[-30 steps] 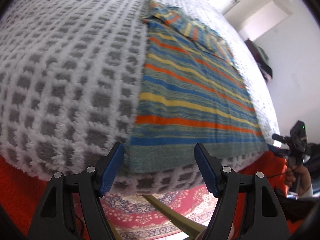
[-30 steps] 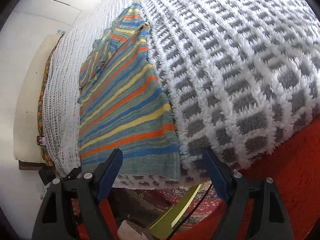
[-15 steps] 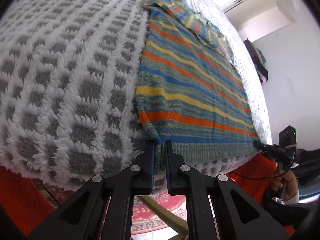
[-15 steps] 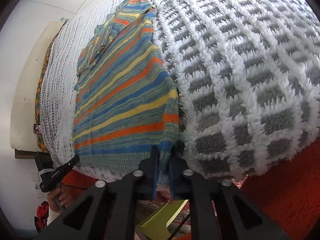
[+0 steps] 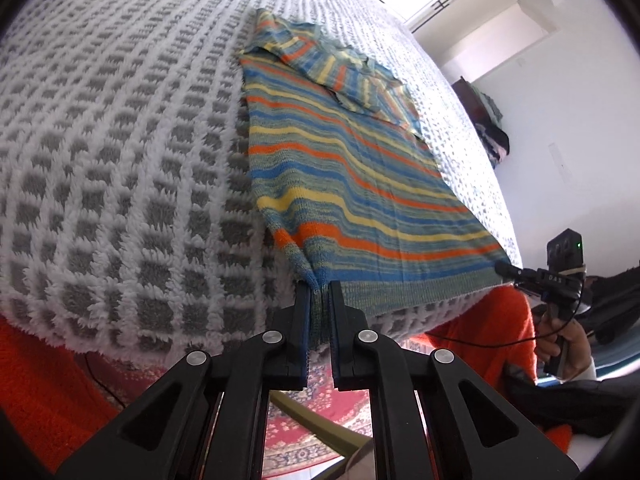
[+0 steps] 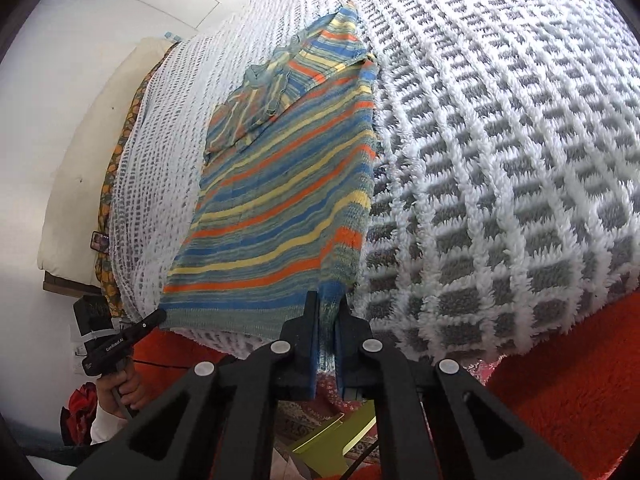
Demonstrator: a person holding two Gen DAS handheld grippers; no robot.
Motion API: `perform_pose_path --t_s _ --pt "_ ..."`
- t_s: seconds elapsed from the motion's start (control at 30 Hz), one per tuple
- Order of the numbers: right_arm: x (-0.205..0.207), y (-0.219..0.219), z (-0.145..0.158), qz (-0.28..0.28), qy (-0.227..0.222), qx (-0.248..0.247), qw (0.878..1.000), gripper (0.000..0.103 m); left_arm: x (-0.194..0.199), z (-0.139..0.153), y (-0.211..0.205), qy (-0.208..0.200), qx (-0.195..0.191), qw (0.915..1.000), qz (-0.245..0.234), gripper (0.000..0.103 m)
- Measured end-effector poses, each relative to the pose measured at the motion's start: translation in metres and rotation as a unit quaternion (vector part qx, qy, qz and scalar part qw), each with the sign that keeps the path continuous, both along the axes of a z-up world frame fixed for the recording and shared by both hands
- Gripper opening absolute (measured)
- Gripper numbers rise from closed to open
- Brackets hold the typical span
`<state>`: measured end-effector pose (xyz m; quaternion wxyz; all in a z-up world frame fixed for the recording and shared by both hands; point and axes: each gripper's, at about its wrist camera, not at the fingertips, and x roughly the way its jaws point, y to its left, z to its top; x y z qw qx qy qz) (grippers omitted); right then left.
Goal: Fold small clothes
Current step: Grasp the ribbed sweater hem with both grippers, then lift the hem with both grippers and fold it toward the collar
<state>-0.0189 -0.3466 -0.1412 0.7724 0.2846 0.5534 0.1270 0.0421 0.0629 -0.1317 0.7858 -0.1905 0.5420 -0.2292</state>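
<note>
The left gripper (image 5: 319, 292) pinches one near hem corner of the striped sweater (image 5: 340, 184); the right gripper (image 6: 329, 304) pinches the other. Ahead, the sweater lies on the blanket (image 5: 120, 152), sleeves seemingly folded across.

Left gripper (image 5: 319, 300): matte black plastic, 2 angular arms, blue pads on inner faces of fingers, 4 round silver screws across the linkage.
Right gripper (image 6: 329, 312): same black build, blue pad edge on 1 finger, 4 silver screw heads, triangular cut-outs in the arms.
Markings: white lettering on the side of each gripper body, seen from the opposite camera, too small to read.
Camera block: black, small green light.
Cable: thin black, looping below a handle.
Sleeves: white cuffs at both wrists.
</note>
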Motion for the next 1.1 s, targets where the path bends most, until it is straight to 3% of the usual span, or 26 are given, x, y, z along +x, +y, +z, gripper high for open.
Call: perform_pose_path --t_s 0.87,1.1 --pt "-0.033 0.0 -0.012 0.015 0.046 0.038 0.998 0.006 -0.025 -0.008 0.007 0.038 -0.003 0.9993 -0.003 0.005" --pt "-0.009 -0.009 -0.003 0.002 0.023 0.085 0.996 0.006 0.004 0.013 0.019 0.027 -0.058 0.9976 0.026 0.005"
